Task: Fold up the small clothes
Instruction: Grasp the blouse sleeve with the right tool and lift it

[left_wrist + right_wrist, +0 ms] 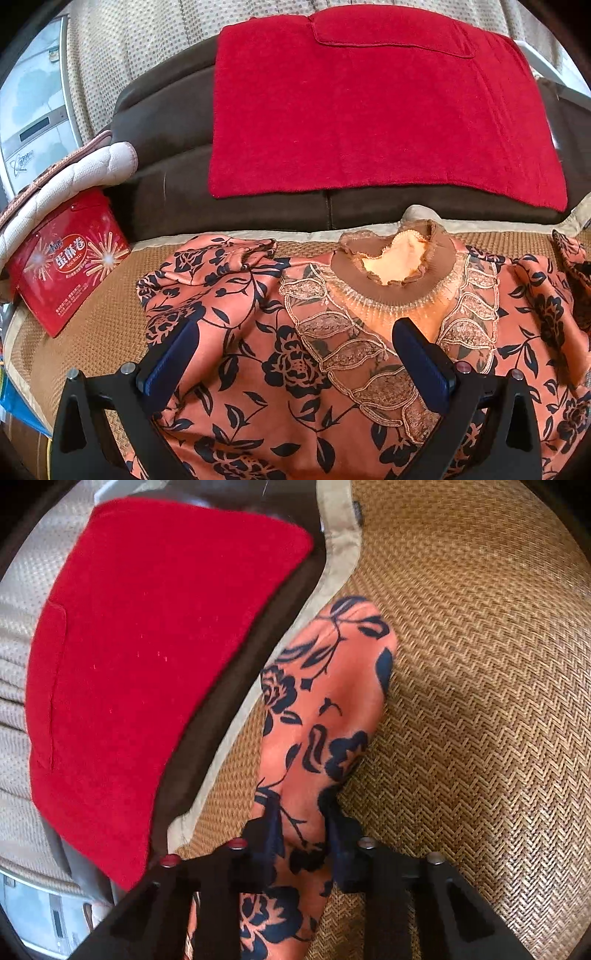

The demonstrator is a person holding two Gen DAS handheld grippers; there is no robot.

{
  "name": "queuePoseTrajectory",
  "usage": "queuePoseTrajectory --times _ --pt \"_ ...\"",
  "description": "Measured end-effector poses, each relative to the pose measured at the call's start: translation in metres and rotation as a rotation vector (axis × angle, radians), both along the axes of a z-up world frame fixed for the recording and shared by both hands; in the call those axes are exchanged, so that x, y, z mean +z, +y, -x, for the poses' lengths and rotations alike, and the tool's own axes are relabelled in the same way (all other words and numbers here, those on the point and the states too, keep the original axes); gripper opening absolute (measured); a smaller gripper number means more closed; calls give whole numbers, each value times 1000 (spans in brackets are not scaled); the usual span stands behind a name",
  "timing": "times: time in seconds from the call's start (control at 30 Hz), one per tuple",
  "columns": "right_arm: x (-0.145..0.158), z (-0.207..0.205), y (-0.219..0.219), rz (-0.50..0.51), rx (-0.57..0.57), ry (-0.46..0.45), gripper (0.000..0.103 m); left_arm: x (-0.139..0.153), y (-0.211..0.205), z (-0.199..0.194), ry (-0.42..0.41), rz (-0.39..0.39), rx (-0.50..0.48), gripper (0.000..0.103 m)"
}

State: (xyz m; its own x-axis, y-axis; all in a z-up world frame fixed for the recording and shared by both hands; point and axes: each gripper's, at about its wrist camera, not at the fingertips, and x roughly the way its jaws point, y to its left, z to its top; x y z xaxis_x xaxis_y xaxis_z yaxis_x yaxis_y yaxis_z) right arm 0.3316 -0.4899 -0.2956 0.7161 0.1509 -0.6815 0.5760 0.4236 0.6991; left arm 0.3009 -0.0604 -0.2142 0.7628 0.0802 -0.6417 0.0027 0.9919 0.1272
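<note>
An orange top (258,332) with dark blue flowers, a lace front and a brown ruffled collar (399,258) lies face up on a woven mat (92,325). Its left sleeve is bunched at the upper left. My left gripper (295,332) is open above the chest, fingers either side of the lace panel, holding nothing. In the right wrist view my right gripper (301,812) is shut on the top's right sleeve (325,709), which stretches away from the fingers over the mat (480,701).
A red towel (369,110) drapes a brown sofa back (166,147) behind the mat; it also shows in the right wrist view (147,646). A red snack box (66,266) and a quilted cushion (74,177) sit at the left.
</note>
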Motion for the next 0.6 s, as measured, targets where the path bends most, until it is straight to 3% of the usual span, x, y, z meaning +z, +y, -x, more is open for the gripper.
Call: queuePoseTrajectory --times 0.17,0.3,0.47,0.6 --pt "35 1 19 85 43 -100 15 8 19 -3 -1 42 34 103" --pt "82 -4 55 146 159 -263 15 18 41 -2 -27 74 77 103" --pt "122 -15 147 176 415 -431 15 23 81 -3 -31 123 145 103" --pt "130 -17 237 221 685 -477 15 24 120 -4 -15 193 205 103"
